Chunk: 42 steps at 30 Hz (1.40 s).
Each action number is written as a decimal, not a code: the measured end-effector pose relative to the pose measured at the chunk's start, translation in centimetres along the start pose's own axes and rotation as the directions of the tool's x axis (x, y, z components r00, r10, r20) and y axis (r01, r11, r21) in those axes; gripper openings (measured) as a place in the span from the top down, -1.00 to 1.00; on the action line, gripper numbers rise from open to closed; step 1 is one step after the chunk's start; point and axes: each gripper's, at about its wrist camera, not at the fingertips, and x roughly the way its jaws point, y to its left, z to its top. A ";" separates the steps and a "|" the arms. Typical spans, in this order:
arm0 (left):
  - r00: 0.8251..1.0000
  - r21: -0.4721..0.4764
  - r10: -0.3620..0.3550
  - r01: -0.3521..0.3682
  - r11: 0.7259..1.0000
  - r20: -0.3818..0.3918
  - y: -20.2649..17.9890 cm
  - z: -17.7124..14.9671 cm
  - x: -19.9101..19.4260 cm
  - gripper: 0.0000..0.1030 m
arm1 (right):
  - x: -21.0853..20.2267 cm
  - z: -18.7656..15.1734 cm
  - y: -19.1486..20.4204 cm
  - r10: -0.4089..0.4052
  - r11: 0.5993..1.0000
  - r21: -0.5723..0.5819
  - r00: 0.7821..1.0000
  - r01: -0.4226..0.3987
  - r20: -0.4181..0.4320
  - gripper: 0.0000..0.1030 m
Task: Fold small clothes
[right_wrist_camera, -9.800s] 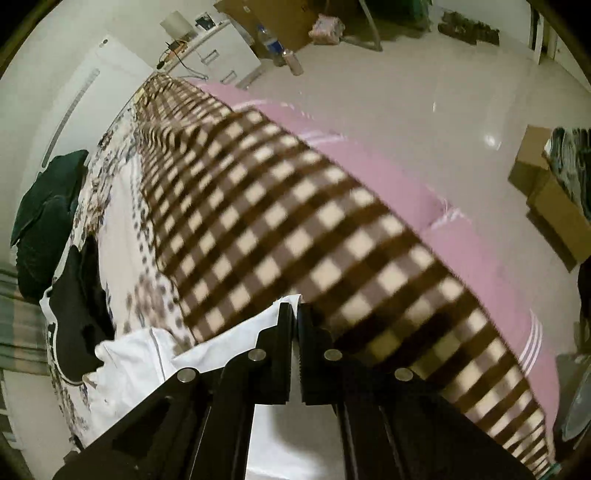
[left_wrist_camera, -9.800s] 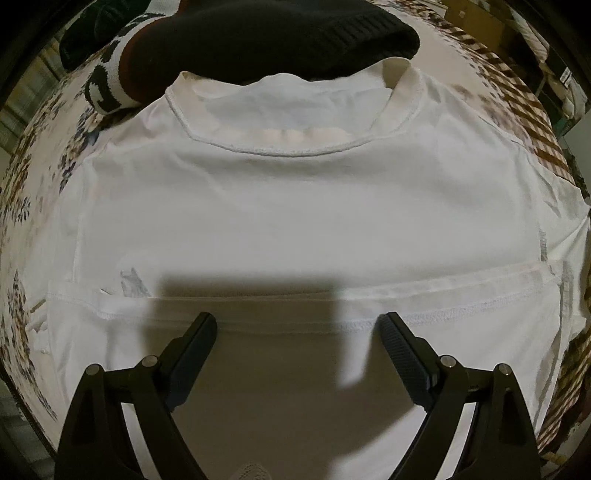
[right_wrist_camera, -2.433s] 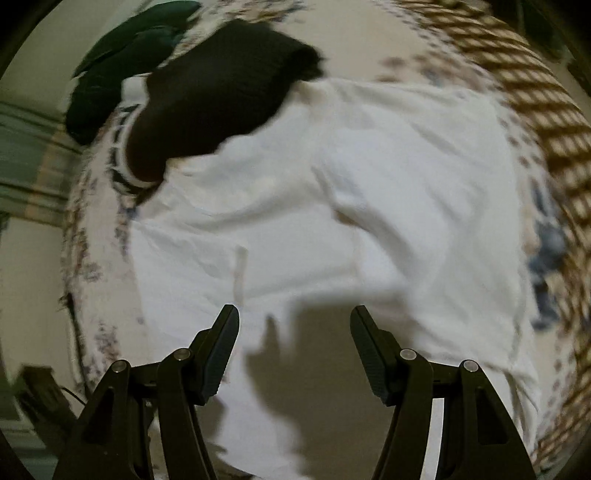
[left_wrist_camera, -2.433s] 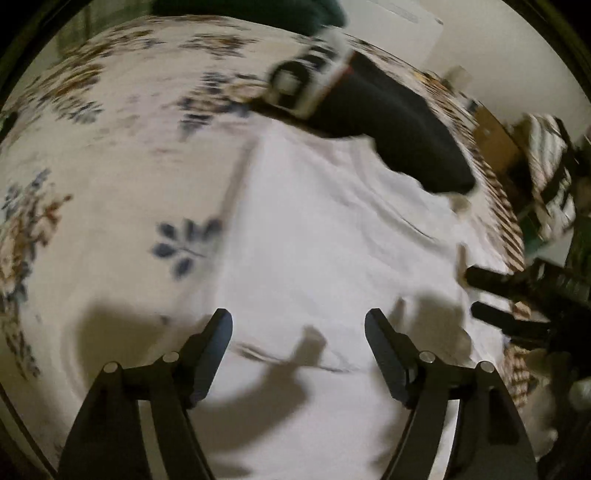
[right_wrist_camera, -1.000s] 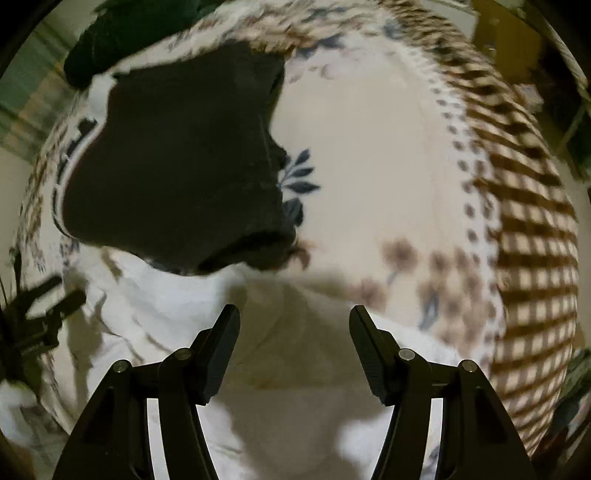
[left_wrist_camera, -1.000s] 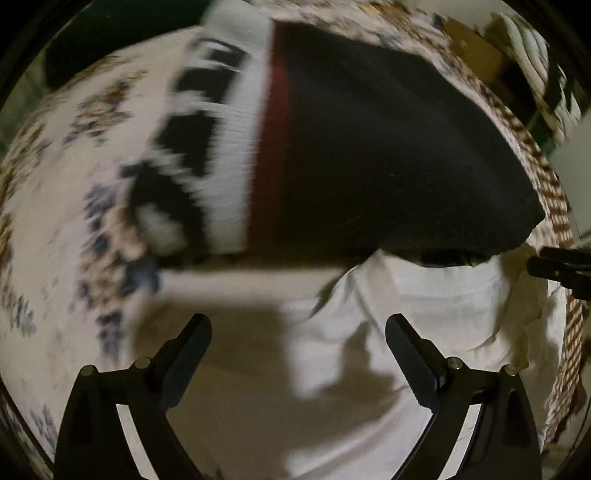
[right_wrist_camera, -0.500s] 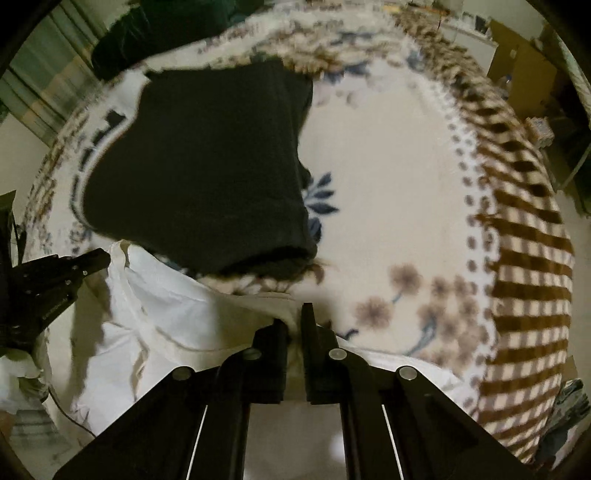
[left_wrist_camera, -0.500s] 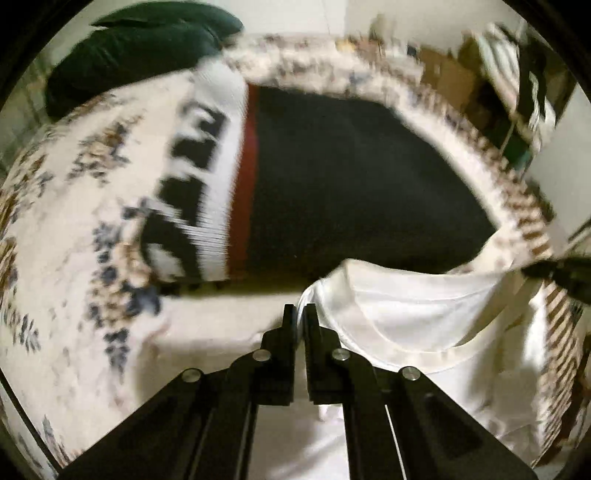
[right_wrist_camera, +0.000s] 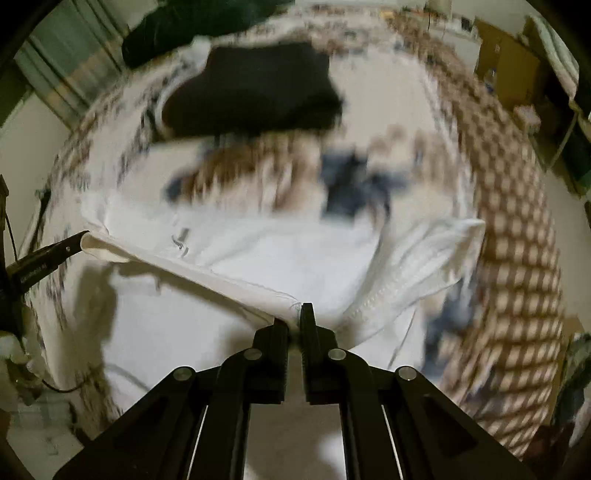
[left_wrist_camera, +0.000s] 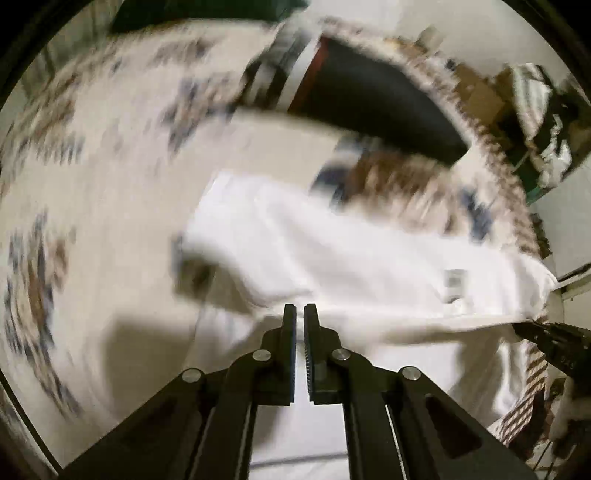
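Observation:
A white T-shirt [left_wrist_camera: 332,254] lies on the floral bed cover [left_wrist_camera: 103,147], blurred by motion. My left gripper [left_wrist_camera: 300,308] is shut on one end of the shirt's raised edge. Pinching the other end of that edge is my right gripper [right_wrist_camera: 293,314], also shut. The taut edge [right_wrist_camera: 192,269] runs between them above the rest of the shirt [right_wrist_camera: 295,251]. The left gripper [right_wrist_camera: 74,242] shows at the left border of the right wrist view, and the right gripper [left_wrist_camera: 524,326] at the right border of the left wrist view.
A folded black sweater [right_wrist_camera: 258,85] with a white patterned band and red stripe [left_wrist_camera: 314,59] lies beyond the shirt. A dark green garment [right_wrist_camera: 166,33] sits behind it. Brown checked blanket [right_wrist_camera: 517,221] covers the right side. Cardboard boxes [right_wrist_camera: 506,62] stand past the bed.
Both grippers closed on the shirt's top edge by the sweater, then pulled it back away from the sweater. The edge now hangs lifted over the shirt's lower part.

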 end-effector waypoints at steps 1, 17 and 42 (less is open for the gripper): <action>1.000 -0.026 0.002 -0.003 1.000 -0.026 0.6 -0.8 0.5 0.91 | 0.8 -1.0 -0.1 -0.013 1.000 0.002 1.000 0.013 -0.025 0.87; 0.983 -0.436 -0.179 0.177 0.882 0.035 6.1 1.2 0.6 -0.29 | -1.8 -5.2 -14.2 0.215 0.709 0.662 0.969 -0.242 0.124 -0.17; 0.997 -0.191 0.070 -0.074 0.979 -0.029 3.6 -0.2 0.4 -0.29 | 1.2 -4.7 -7.7 -0.159 0.955 0.241 0.985 0.171 -0.067 -0.06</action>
